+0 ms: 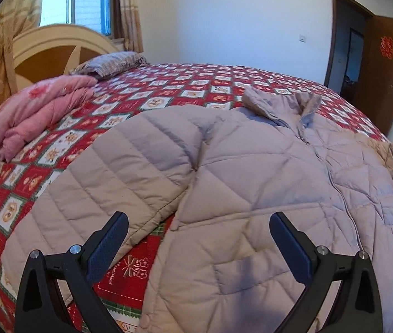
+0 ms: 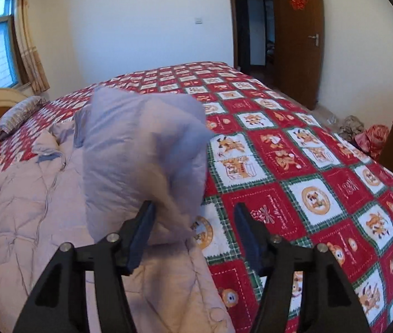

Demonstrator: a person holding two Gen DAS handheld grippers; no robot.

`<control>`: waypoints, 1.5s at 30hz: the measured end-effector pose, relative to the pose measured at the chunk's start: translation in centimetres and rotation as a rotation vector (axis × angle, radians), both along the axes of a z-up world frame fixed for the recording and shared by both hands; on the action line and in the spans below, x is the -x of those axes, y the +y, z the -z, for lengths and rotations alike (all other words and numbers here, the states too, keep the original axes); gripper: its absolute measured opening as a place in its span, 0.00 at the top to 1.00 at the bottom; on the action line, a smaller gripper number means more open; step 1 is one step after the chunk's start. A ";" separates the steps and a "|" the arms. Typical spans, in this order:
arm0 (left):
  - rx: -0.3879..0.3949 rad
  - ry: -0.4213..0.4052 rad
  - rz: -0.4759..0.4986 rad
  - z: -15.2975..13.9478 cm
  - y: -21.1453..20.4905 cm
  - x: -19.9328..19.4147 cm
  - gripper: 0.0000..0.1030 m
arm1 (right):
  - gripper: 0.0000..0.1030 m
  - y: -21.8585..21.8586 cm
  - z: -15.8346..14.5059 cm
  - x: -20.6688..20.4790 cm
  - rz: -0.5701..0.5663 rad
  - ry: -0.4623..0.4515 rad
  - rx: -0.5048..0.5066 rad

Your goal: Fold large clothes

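Quilted jacket [image 1: 252, 172] spread flat on bed [image 2: 293, 152] for folding, blurred sleeve [image 2: 143, 149] flopping inward off right hand-held gripper [image 2: 193, 222], jaws apart; left hand-held gripper [image 1: 199, 238] apart, empty.

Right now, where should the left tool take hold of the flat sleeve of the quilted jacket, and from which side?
Probably at the cuff end of the sleeve, from the near edge. It lies flat on the bedspread, its hem just ahead of the open left tool, so one finger could slide under.
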State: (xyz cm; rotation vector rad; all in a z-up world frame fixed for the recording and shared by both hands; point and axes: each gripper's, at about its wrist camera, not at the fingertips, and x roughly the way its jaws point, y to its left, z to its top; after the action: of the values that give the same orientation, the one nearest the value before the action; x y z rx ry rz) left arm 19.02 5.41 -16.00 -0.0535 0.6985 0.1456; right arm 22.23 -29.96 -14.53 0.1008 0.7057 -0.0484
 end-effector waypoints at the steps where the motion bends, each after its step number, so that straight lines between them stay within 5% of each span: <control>1: -0.008 0.000 0.005 -0.1 -0.3 0.1 0.01 | 0.38 0.4 0.0 -0.2 -0.015 -0.002 -0.008; 5: -0.008 0.008 -0.001 -0.3 0.1 0.2 0.01 | 0.30 2.5 0.3 -2.1 -0.093 0.011 -0.068; 7: -0.005 0.006 -0.012 -0.5 0.6 0.3 0.01 | 0.59 3.9 0.4 -2.9 -0.119 0.025 -0.051; 8: 0.000 0.005 -0.017 -0.6 0.9 0.4 0.01 | 0.91 4.7 0.4 -3.3 -0.117 0.037 -0.024; 18: 0.010 -0.018 -0.069 -1.5 4.4 1.5 0.01 | 0.97 17.4 -2.3 -3.9 -0.338 -0.045 0.089; 25: 0.005 -0.027 -0.128 -2.3 6.9 2.2 0.01 | 0.97 27.3 -0.2 -2.3 -0.561 -0.047 0.104; 26: 0.006 -0.030 -0.124 -2.6 6.9 2.1 0.01 | 0.90 27.5 -0.2 -2.1 -0.576 -0.060 0.097; 27: 0.009 -0.034 -0.118 -2.8 6.7 1.9 0.01 | 0.57 27.2 -0.3 -1.8 -0.579 -0.072 0.097; 29: 0.026 -0.043 -0.089 -3.5 5.8 1.3 0.01 | 0.10 25.2 -0.6 -1.1 -0.563 -0.080 0.079; 37: 0.081 -0.033 0.150 -5.2 -6.6 -5.7 0.01 | 0.08 11.1 -1.4 0.1 -0.301 -0.107 0.064; 45: 0.080 0.088 0.285 -2.1 -19.1 -13.5 0.01 | 0.07 -1.2 -0.6 1.9 -0.064 -0.080 0.026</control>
State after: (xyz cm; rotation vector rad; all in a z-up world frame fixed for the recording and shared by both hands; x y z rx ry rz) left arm 32.48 -13.67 -13.85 -0.0234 0.7925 -0.1544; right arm 20.32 -31.20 -13.90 0.0549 0.6282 0.0079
